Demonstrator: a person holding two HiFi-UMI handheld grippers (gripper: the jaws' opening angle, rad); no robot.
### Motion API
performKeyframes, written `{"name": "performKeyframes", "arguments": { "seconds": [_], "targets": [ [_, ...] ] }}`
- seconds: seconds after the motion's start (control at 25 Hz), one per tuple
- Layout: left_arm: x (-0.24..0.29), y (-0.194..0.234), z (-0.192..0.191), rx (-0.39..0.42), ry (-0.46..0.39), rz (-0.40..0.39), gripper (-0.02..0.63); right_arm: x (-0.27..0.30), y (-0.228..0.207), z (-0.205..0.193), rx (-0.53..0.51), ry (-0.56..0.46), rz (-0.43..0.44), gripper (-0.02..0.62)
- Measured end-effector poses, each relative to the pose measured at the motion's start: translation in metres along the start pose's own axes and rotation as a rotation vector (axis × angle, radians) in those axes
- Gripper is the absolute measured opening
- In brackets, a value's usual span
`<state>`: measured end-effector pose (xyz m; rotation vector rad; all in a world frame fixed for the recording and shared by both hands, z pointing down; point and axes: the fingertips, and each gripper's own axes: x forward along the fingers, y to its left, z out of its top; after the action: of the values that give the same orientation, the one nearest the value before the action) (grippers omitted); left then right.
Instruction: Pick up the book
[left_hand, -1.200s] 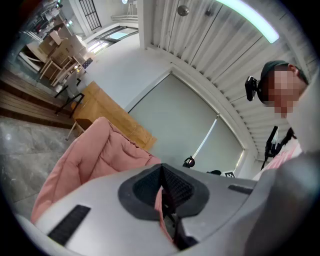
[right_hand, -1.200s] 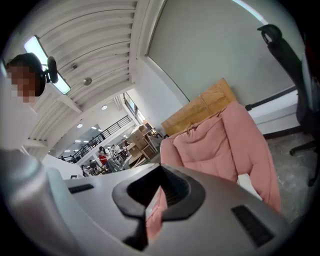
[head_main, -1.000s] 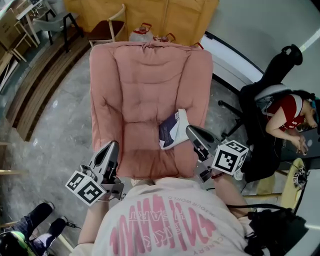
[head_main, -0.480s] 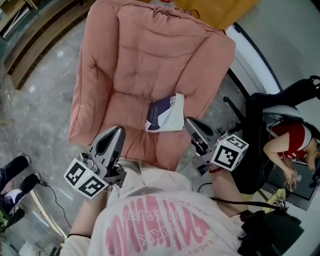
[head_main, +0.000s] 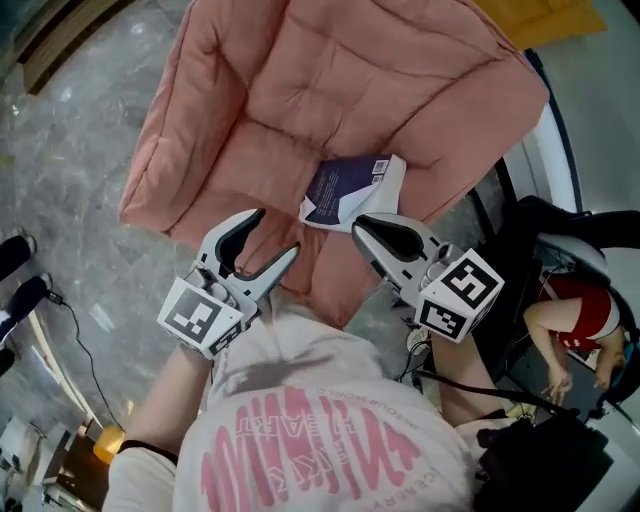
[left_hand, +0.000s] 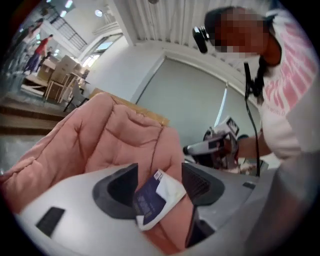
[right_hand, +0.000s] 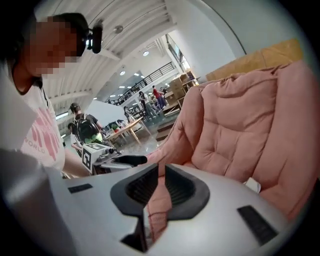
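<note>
The book (head_main: 350, 190), dark blue with a white back, lies on the seat of a pink armchair (head_main: 300, 90), near its right arm. My left gripper (head_main: 272, 233) hovers over the seat's front edge, just short of the book. Its jaws are opening and nothing is pressed between them. In the left gripper view the book (left_hand: 155, 197) shows ahead through the gap of the left gripper (left_hand: 159, 186). My right gripper (head_main: 362, 225) is shut and empty, its tip right below the book. In the right gripper view the right gripper (right_hand: 161, 187) points at the cushion, and a white corner of the book (right_hand: 252, 186) peeks out.
A person in a red top (head_main: 575, 310) sits at a black office chair (head_main: 540, 230) to the right of the armchair. Grey floor (head_main: 80, 180) surrounds the chair, with a cable (head_main: 70, 330) and shoes (head_main: 15, 290) at the left.
Both grippers have come down and forward toward the seat and the book. The left gripper's jaws have gone from shut to open. The right gripper stays shut.
</note>
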<state>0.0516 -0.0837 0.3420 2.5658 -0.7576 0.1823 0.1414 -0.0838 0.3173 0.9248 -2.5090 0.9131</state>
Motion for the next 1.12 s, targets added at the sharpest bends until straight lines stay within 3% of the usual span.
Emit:
{"name": "performKeyframes", "arguments": {
  "seconds": [0.16,0.32,0.48,0.56,0.64,0.84,0.92,1.0,1.12],
  "targets": [
    [0.034,0.009,-0.091,0.187,0.266,-0.037,0.298,0.013,-0.013,-0.024,-0.06,0.075,-0.074,0.091],
    [0.066,0.02,-0.16,0.267,0.397,-0.072,0.298,0.023,-0.029,-0.056,-0.081,0.142,-0.123,0.098],
    [0.092,0.027,-0.204,0.229,0.443,-0.073,0.298,0.028,-0.044,-0.087,-0.127,0.209,-0.156,0.1],
    [0.1,0.022,-0.223,0.267,0.475,-0.096,0.31,0.029,-0.045,-0.095,-0.118,0.225,-0.162,0.1],
    [0.105,0.018,-0.235,0.363,0.5,-0.103,0.33,0.029,-0.043,-0.1,-0.117,0.241,-0.162,0.1],
    [0.123,0.017,-0.254,0.746,0.512,-0.053,0.354,0.032,-0.043,-0.106,-0.123,0.255,-0.173,0.1],
    [0.131,0.013,-0.261,0.849,0.505,-0.048,0.354,0.031,-0.046,-0.111,-0.111,0.254,-0.187,0.1],
    [0.138,0.01,-0.268,0.879,0.494,-0.044,0.354,0.03,-0.049,-0.116,-0.106,0.251,-0.201,0.1],
    [0.147,0.012,-0.276,0.849,0.486,-0.018,0.354,0.03,-0.051,-0.121,-0.089,0.235,-0.207,0.1]
  ]
}}
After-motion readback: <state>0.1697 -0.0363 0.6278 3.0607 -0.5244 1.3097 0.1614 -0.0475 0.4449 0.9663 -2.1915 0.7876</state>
